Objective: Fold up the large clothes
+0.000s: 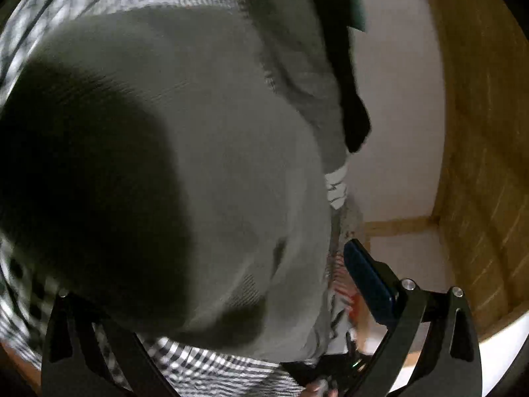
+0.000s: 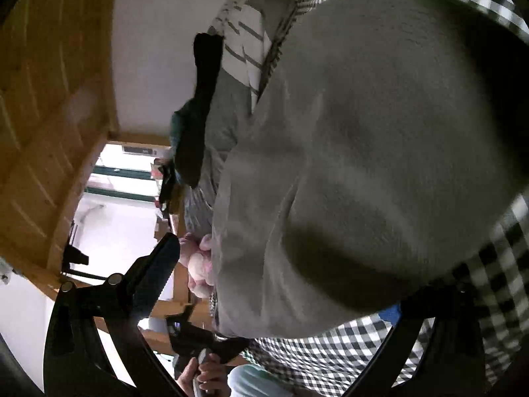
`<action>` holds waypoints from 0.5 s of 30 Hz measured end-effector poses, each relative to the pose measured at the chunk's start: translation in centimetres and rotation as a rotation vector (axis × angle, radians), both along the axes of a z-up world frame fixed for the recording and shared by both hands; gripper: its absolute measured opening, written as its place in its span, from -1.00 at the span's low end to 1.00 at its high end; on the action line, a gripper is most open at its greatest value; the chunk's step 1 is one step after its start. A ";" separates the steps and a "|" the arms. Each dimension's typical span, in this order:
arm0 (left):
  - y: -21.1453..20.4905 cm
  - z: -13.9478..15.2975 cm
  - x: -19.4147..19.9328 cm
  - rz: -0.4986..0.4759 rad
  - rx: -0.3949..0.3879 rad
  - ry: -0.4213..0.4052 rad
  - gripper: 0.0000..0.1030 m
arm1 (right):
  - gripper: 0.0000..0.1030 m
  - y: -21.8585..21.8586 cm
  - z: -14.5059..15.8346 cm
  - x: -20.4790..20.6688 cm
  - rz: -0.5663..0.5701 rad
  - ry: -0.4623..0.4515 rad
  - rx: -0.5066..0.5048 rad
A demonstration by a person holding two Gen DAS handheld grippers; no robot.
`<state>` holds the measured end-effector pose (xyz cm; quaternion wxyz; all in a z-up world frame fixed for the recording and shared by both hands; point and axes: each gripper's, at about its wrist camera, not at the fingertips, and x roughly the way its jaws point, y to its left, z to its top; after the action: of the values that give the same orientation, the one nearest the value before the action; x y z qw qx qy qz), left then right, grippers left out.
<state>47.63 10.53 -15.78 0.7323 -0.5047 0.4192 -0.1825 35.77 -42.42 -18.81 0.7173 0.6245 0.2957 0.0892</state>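
Grey garment (image 1: pixel 198 165) fills both views; hand (image 2: pixel 201 377) only right.

No text, label, brand, number or sign can be read in either wrist view: the grey knitted garment (image 1: pixel 205 152) and the black-and-white checked cloth (image 2: pixel 334 347) beneath it carry no lettering.

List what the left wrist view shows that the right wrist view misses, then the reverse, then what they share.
Left wrist only: a blue-padded finger in front of the white wall.

Right wrist only: a bright window, a pink bundle, and a hand at the bottom edge.

Both: the grey garment filling the frame over checkered cloth, a dark garment, a white striped piece, wooden panelling.
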 end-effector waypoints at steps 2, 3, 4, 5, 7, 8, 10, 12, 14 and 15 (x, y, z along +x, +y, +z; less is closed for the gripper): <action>-0.9 -0.1 0.7 -0.012 0.043 0.015 0.90 | 0.95 -0.4 -0.3 0.2 -0.026 0.005 0.020; -1.2 -0.5 1.3 -0.022 0.058 0.045 0.90 | 0.95 -0.4 -0.3 0.1 -0.037 0.000 0.028; -1.4 -1.2 1.9 -0.037 0.074 0.085 0.90 | 0.92 -0.3 -0.4 0.1 -0.041 0.014 0.022; -1.4 -1.8 2.7 -0.059 0.077 0.109 0.90 | 0.74 -0.2 -0.5 -0.2 -0.046 0.035 0.012; -1.4 -1.7 2.9 -0.063 0.079 0.112 0.90 | 0.26 -0.3 -1.4 -1.2 -0.073 0.081 0.002; -1.8 -1.6 3.3 -0.078 0.107 0.125 0.90 | -0.21 -0.6 -1.9 -1.5 -0.080 0.098 0.000; -2.0 -1.6 3.3 -0.065 0.142 0.122 0.90 | -0.28 -0.9 -2.4 -1.4 -0.072 0.094 0.017; -2.2 -1.7 3.8 -0.094 0.152 0.128 0.90 | -0.13 -0.6 -1.3 -0.9 -0.036 0.060 -0.014; -1.0 -2.1 3.6 -0.063 0.070 0.129 0.89 | 0.14 -0.4 -0.8 -0.7 -0.039 0.030 -0.001; -0.9 -2.2 3.7 -0.058 0.072 0.141 0.58 | 0.18 -0.2 -0.5 -0.8 -0.048 0.012 0.004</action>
<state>51.30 9.67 -17.97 0.7130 -0.4774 0.4904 -0.1524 35.01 -42.61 -19.30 0.7163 0.6334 0.2847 0.0685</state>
